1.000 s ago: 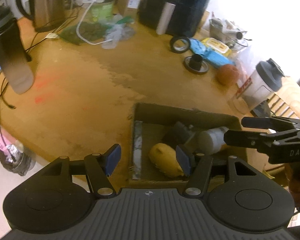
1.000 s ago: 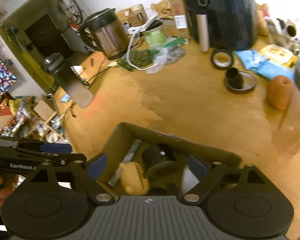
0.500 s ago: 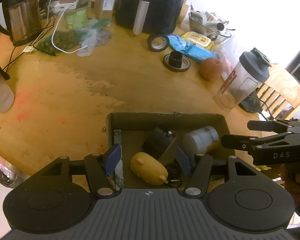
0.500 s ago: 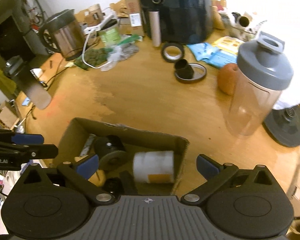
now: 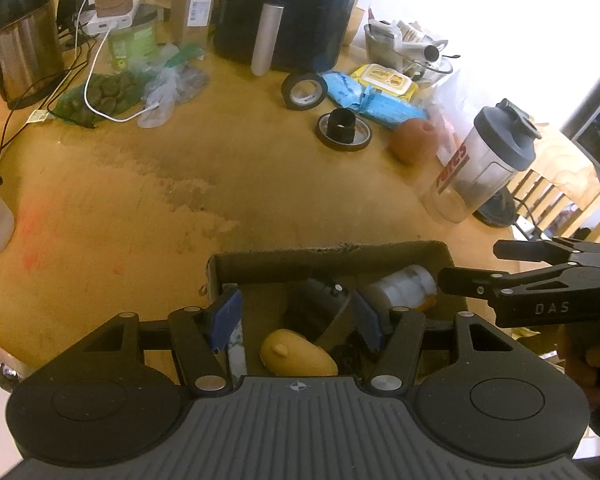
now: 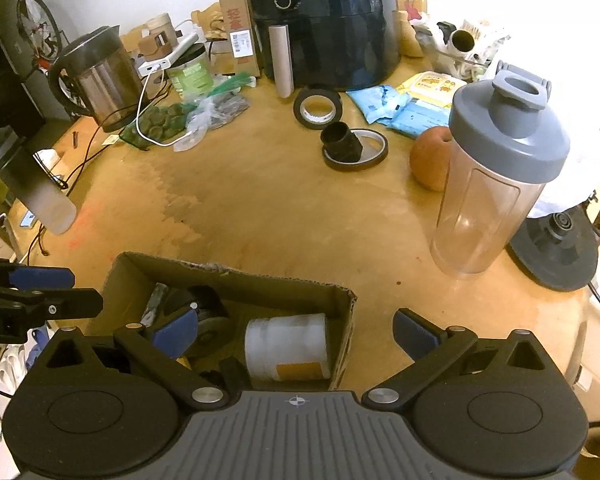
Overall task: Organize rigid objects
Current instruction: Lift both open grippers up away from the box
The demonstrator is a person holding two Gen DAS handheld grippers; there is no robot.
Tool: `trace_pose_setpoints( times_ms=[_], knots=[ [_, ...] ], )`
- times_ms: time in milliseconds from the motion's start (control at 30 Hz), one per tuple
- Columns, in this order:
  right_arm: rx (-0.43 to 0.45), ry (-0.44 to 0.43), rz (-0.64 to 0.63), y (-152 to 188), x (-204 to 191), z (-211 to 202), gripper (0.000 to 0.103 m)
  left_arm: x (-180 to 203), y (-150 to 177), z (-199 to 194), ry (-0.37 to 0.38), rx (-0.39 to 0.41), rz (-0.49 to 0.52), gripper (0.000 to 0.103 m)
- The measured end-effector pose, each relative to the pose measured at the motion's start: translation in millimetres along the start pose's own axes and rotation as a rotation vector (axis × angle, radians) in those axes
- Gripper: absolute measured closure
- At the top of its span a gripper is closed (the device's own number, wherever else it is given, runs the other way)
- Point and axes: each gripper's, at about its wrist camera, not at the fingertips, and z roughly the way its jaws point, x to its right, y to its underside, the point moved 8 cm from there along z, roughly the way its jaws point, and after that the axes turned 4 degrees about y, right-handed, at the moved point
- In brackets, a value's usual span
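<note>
An open cardboard box [image 5: 328, 258] [image 6: 236, 276] sits at the near edge of the wooden table. Inside lie a yellow rounded object [image 5: 296, 354], a black round part [image 5: 316, 304] [image 6: 204, 312] and a white jar [image 5: 400, 286] [image 6: 286, 344] on its side at the right end. My left gripper [image 5: 296, 316] hovers over the box, open about halfway, with nothing between its blue pads. My right gripper [image 6: 296, 332] stands wide open over the box's right end, above the white jar and not touching it. Each gripper shows at the edge of the other's view.
A clear shaker bottle [image 6: 496, 184] with a grey lid stands right of the box, with an orange fruit [image 6: 430, 160] behind it. Farther back are a black lid with a funnel [image 6: 352, 146], a tape roll [image 6: 318, 106], blue packets, an air fryer [image 6: 324, 20] and a kettle [image 6: 96, 76]. A dark bottle [image 6: 28, 184] stands far left.
My right gripper's jaws have spread wider and its view has swung right, bringing the shaker bottle in. My left gripper has shifted sideways until the box sits centred under it.
</note>
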Motion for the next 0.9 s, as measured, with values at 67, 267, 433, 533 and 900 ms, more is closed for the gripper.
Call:
trace_pose_setpoints(
  times_ms=[67,267,433,533,900],
  knots=[
    [0.0,0.012,0.002,-2,0,2,0.0,-1,-2,2,0.004,-0.002,0.001,0.043],
    [-0.009,0.031,0.012,-7,0,8,0.0,-5,-10,8,0.015,-0.012,0.008,0.043],
    [-0.01,0.047,0.018,-11,0,12,0.0,-8,-16,13,0.028,-0.023,0.015,0.043],
    [-0.015,0.065,0.019,-15,1,17,0.0,-11,-20,16,0.039,-0.028,0.01,0.043],
    [0.021,0.097,-0.004,-58,7,26,0.0,-18,-41,31,0.062,-0.039,0.039,0.043]
  ],
)
